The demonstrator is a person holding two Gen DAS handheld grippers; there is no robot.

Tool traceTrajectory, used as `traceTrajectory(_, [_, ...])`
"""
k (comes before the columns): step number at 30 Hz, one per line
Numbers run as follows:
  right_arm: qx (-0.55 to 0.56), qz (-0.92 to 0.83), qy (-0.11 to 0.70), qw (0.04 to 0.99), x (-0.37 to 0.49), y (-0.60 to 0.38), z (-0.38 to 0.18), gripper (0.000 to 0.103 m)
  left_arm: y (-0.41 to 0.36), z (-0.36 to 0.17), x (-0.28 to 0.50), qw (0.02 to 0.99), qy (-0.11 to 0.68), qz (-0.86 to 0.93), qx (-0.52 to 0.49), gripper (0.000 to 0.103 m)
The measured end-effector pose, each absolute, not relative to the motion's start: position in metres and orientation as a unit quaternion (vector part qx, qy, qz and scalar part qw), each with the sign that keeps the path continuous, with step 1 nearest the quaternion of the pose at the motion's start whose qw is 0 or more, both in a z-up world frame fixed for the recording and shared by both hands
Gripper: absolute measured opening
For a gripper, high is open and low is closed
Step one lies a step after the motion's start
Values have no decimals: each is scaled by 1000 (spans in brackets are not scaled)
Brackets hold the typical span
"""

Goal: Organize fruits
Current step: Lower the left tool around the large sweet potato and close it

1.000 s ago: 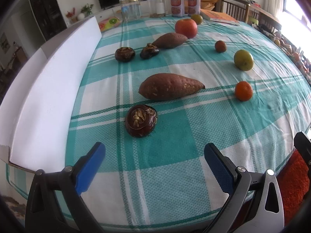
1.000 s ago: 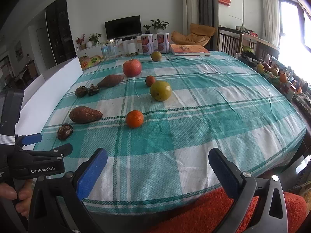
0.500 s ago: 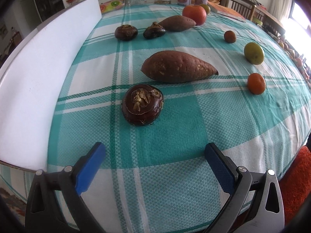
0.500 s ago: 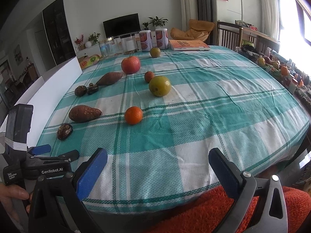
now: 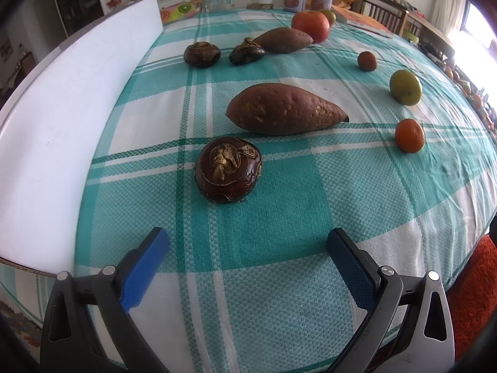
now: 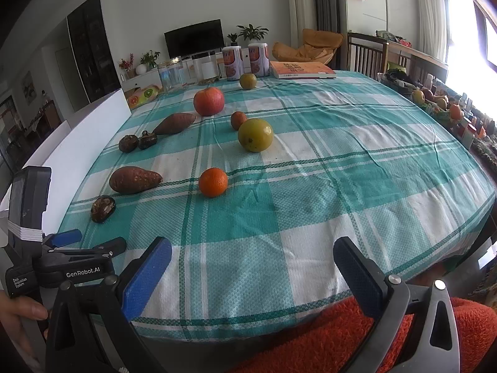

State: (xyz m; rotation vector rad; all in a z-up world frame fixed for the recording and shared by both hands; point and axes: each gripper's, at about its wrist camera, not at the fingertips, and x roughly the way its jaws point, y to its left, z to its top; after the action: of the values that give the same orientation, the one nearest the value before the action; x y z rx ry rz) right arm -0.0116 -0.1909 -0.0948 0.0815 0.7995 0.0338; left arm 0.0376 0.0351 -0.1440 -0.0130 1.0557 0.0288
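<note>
My left gripper is open and empty, low over the checked cloth, just short of a dark brown water chestnut. Behind it lies a sweet potato. Further back are two more chestnuts, a second sweet potato and a red apple. To the right sit a small orange, a green fruit and a small dark red fruit. My right gripper is open and empty at the table's near edge; the small orange lies ahead of it. The left gripper shows at the lower left.
A white board stands along the table's left edge. Jars, two cans, a book and another green fruit stand at the far end. An orange cushion lies below the near edge.
My left gripper has moved forward and lower toward the nearest water chestnut, which now looks larger. The right gripper has shifted only slightly.
</note>
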Motion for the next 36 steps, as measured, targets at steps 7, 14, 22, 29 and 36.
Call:
traceTrajectory(7, [40,16,389,920,-11,-191,-95,103,35,-144,38,864,503,14,-6,103])
traceTrajectory(14, [40,16,389,920,-11,-191,-95,103,35,-144,38,864,503,14,-6,103])
traceTrajectory(22, [39,16,389,920,-11,-190,-94,103,36,-144,39,870,492,-27,15,103])
traceTrajectory(29, [43,19,385,922,-14,-193,-96,103,47,-120,72,860,498,-107,25,101])
traceTrajectory(36, [53,21,380,923,-17,-195,-93,103,17,-116,122,844,493,-161,138,101])
